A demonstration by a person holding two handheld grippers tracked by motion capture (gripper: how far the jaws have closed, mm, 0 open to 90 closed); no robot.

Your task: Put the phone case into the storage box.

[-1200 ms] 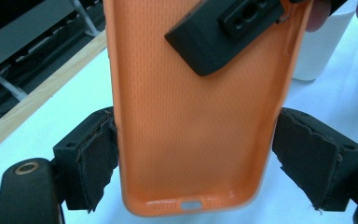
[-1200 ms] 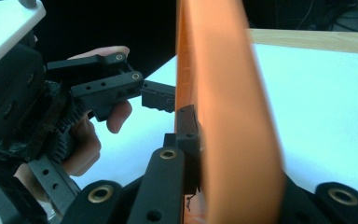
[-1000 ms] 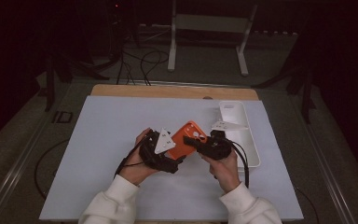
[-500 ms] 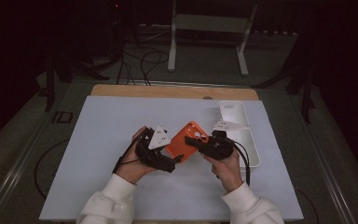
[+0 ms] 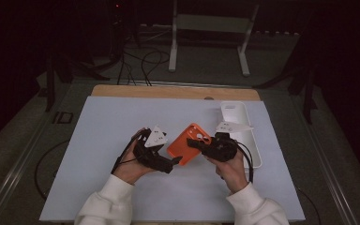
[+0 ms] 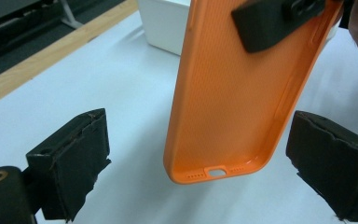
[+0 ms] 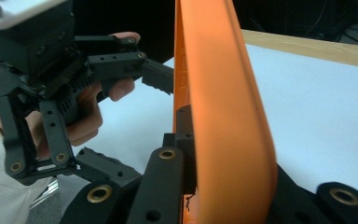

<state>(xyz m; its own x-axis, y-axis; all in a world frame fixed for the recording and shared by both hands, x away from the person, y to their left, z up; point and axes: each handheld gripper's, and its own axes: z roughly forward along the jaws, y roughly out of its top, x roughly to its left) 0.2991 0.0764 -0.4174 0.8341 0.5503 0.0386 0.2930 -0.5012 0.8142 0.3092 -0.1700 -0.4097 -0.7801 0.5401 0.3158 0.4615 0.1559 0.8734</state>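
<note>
On my pale grey worktop (image 5: 122, 122), the right gripper (image 5: 198, 144) has its fingers clamped on the orange silicone phone case (image 5: 188, 142). My left gripper's (image 5: 173, 162) fingers stand wide around its lower end, not touching

From above we look forward and down over the table (image 5: 122, 117). Our two gripper views sit close, facing each other, sharing the orange phone case (image 6: 242, 93).

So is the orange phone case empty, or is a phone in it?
Empty. The left gripper view shows the orange phone case from its hollow inside, bare, held off the table by the right claw.
</note>
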